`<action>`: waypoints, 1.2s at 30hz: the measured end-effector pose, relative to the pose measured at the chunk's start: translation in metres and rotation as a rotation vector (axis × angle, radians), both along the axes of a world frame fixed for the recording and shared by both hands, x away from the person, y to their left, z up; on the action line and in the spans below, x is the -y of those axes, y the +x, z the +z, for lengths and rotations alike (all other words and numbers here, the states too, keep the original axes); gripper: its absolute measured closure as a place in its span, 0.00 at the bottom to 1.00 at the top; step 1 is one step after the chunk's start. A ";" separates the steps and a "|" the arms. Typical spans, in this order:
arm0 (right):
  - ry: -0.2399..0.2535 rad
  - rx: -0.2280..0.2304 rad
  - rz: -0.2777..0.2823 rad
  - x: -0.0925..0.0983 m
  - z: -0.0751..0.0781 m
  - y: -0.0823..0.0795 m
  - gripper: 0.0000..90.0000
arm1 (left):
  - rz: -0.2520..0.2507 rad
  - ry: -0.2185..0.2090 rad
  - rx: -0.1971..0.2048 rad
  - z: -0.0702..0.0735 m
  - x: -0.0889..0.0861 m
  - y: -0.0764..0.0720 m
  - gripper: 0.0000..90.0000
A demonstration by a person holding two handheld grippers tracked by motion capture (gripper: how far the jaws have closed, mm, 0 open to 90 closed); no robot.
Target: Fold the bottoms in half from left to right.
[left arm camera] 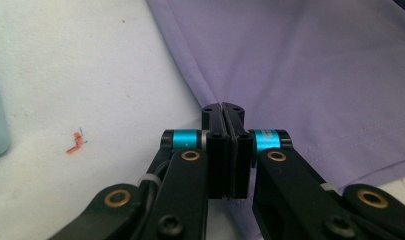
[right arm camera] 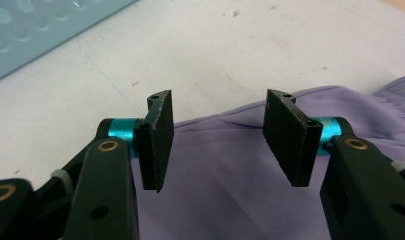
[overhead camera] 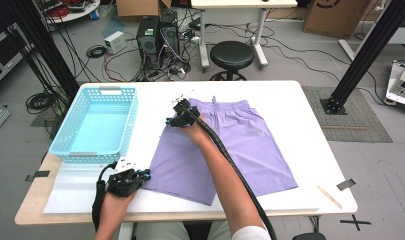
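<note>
While the left gripper (left arm camera: 224, 111) had its jaws pressed together on the hem corner of the purple shorts (overhead camera: 230, 145), the right gripper (right arm camera: 216, 122) stood half open over the shorts' waistband edge, nothing yet between its pads. By my reading, one corner was secured, the second grasp was pending, and the fold or lift remained. Left of the shorts sat an empty blue basket (overhead camera: 70, 135) on the white table (overhead camera: 300, 105), nothing blocking the way.

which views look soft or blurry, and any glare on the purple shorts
High view: soft and low in detail, even light, no glare on the purple shorts. Left gripper view: left claw sharp, cloth behind slightly soft. Right gripper view: right claw crisp, basket blurred.
</note>
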State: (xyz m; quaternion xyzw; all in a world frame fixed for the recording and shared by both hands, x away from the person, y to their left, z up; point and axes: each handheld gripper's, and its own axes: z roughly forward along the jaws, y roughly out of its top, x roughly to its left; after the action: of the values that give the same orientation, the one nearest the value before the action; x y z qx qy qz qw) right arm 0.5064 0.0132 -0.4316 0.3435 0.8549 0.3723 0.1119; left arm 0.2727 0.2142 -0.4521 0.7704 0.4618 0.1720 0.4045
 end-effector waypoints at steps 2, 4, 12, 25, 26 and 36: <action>-0.009 -0.006 0.000 -0.005 -0.004 0.002 0.55 | -0.001 -0.003 0.001 0.000 0.000 0.000 0.98; -0.040 -0.013 -0.007 -0.010 -0.008 0.003 0.58 | -0.002 0.000 -0.001 0.000 0.000 -0.001 0.98; -0.076 0.000 -0.002 -0.019 -0.011 0.001 0.84 | 0.002 -0.001 0.000 0.000 0.000 -0.001 0.98; -0.037 0.001 0.018 -0.022 -0.007 -0.002 1.00 | 0.008 -0.030 0.016 0.005 -0.004 -0.003 0.98; -0.029 0.003 0.021 -0.022 -0.006 -0.002 1.00 | 0.010 -0.036 0.018 0.006 -0.005 -0.004 0.98; 0.016 0.023 0.032 -0.005 0.017 -0.004 1.00 | -0.073 -0.154 0.086 0.022 0.009 -0.006 0.98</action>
State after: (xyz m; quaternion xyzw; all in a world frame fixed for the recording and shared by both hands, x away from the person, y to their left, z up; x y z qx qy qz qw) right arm 0.5024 0.0186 -0.4151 0.3264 0.8558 0.3850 0.1130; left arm 0.2663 0.2051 -0.4300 0.7454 0.4273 0.1542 0.4879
